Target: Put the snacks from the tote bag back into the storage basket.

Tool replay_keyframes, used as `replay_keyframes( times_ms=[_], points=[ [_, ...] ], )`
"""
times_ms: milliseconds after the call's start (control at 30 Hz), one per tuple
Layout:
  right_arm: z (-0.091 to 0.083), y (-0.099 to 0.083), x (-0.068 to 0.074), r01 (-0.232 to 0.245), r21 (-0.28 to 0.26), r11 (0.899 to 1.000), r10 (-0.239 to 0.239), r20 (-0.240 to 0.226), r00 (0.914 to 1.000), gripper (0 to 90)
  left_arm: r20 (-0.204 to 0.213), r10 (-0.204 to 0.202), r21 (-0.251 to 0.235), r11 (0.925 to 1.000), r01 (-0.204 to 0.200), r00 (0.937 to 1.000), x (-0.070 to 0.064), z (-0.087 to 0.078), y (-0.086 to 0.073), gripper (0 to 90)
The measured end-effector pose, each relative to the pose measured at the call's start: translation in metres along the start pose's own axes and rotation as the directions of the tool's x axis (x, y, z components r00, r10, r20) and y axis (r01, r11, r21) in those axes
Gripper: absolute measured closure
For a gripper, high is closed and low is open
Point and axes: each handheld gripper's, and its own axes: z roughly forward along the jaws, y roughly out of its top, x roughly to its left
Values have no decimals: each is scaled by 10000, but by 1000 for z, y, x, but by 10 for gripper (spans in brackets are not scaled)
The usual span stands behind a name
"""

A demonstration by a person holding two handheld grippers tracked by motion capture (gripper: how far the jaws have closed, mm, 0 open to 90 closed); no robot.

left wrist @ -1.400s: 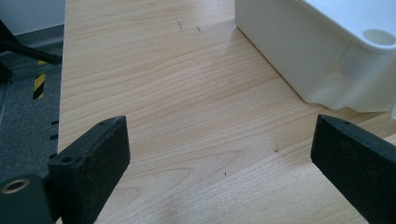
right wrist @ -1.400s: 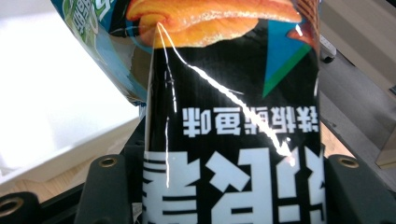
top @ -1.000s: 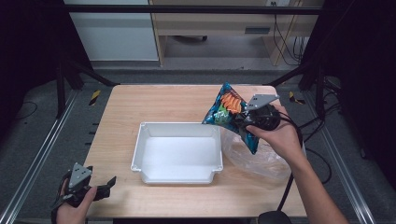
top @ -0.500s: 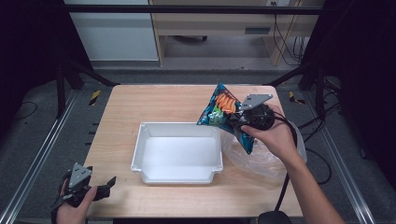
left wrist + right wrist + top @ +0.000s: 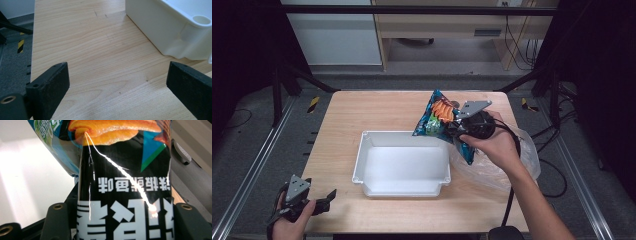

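My right gripper (image 5: 458, 126) is shut on a blue, black and orange snack bag (image 5: 439, 120), held in the air over the far right corner of the white tray (image 5: 362, 160). In the right gripper view the snack bag (image 5: 125, 180) sits squeezed between both jaws, its print upside down. My left gripper (image 5: 328, 196) rests at the table's near left corner, open and holding nothing. In the left gripper view its jaws stand wide apart over bare wood, with the tray's corner (image 5: 175, 32) ahead to the right.
A crumpled clear plastic bag (image 5: 507, 165) lies on the wooden table (image 5: 362, 110) to the right of the tray, under the right hand. Black frame posts stand at the table's far corners.
The right gripper has carried the snack bag leftward, from beside the tray to over its far right corner. The left gripper has stayed still.
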Motion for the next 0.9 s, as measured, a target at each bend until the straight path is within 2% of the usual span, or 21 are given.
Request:
replay_keyframes(
  times_ms=[900],
  points=[
    [24,29,25,661,-194,9976,-668,-403,9969,422,29,10,-87,10000,-10,10000,0,-2,1,42]
  ],
)
